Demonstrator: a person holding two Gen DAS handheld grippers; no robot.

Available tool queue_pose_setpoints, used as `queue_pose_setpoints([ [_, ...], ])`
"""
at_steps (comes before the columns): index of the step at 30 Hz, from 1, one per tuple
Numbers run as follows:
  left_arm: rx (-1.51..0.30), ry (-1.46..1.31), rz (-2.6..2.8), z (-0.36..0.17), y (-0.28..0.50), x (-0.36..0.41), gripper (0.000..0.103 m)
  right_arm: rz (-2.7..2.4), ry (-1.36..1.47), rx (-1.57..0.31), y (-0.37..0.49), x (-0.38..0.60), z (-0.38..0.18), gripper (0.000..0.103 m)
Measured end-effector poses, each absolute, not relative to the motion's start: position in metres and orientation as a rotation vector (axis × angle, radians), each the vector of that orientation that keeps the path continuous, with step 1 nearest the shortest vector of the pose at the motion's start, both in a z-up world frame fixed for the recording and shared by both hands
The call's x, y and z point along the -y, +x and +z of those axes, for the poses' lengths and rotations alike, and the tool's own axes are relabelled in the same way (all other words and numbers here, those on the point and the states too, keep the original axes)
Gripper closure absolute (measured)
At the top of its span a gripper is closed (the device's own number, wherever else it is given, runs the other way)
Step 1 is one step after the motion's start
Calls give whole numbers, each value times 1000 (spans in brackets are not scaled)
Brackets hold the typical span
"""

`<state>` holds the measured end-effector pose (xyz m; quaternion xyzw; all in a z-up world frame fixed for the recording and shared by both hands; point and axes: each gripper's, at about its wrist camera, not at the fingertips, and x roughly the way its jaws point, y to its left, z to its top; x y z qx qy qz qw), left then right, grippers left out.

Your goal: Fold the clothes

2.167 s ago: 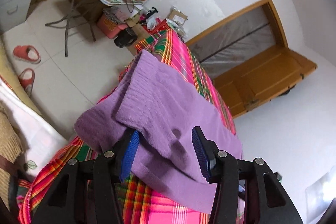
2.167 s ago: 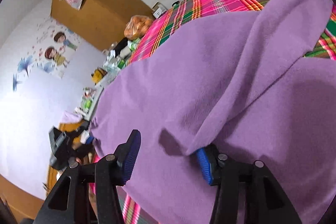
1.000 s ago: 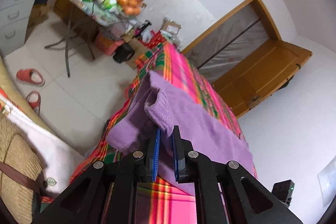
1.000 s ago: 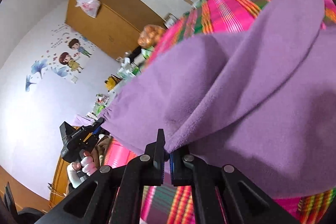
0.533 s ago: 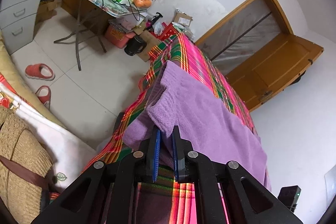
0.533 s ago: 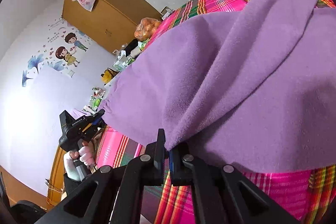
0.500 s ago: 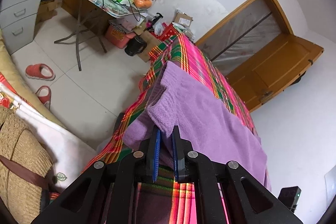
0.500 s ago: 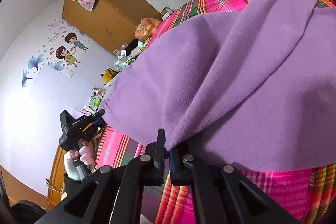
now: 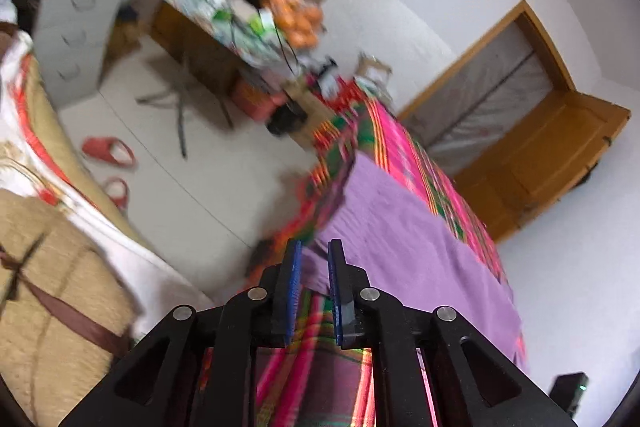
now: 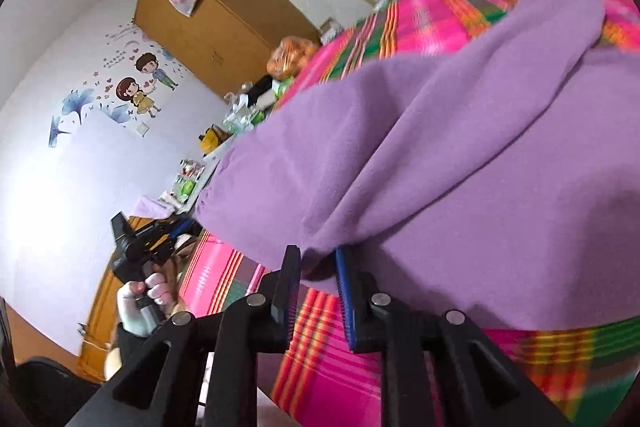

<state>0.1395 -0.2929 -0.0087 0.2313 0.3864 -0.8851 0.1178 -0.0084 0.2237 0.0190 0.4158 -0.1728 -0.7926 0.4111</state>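
Purple fleece garment [image 10: 460, 155] lies folded on a pink plaid cloth [image 10: 332, 363], its far edge blurred. Right gripper [image 10: 316, 259] jaws are opening, the garment's corner loose between them. Left gripper [image 9: 312, 255] jaws are parting too, slightly apart, with the garment's [image 9: 408, 259] near corner between them, grip unclear.

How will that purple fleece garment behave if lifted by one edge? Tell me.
The purple fleece garment would probably flop and sag: it lies in soft folds over the plaid cloth. It looks light and thin. Its fuzzy nap likely resists slipping from the right hand-held gripper, whose jaws are opening.
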Motion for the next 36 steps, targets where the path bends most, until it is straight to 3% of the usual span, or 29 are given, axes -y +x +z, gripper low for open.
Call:
queue_pose_setpoints([
  [7, -879, 862, -2869, 16, 99, 205, 91, -1992, 836, 390, -3, -195, 45, 84],
  [10, -802, 1007, -2919, 10, 76, 175, 91, -2007, 985, 276, -16, -165, 26, 83],
  [14, -780, 1125, -2812, -2, 59, 181, 91, -1941, 1100, 310, -32, -164, 10, 87],
  [19, -760, 1103, -2814, 13, 40, 183, 91, -1993, 984, 256, -53, -163, 52, 83],
  [25, -702, 1052, -2895, 38, -8, 171, 91, -2039, 987, 234, -124, -142, 81, 61],
  [31, -700, 1107, -2881, 22, -36, 168, 91, -1873, 1215, 208, -186, -115, 35, 62],
  [36, -759, 1181, -2859, -1, -45, 169, 91, -1713, 1175, 129, -161, -106, 20, 65],
])
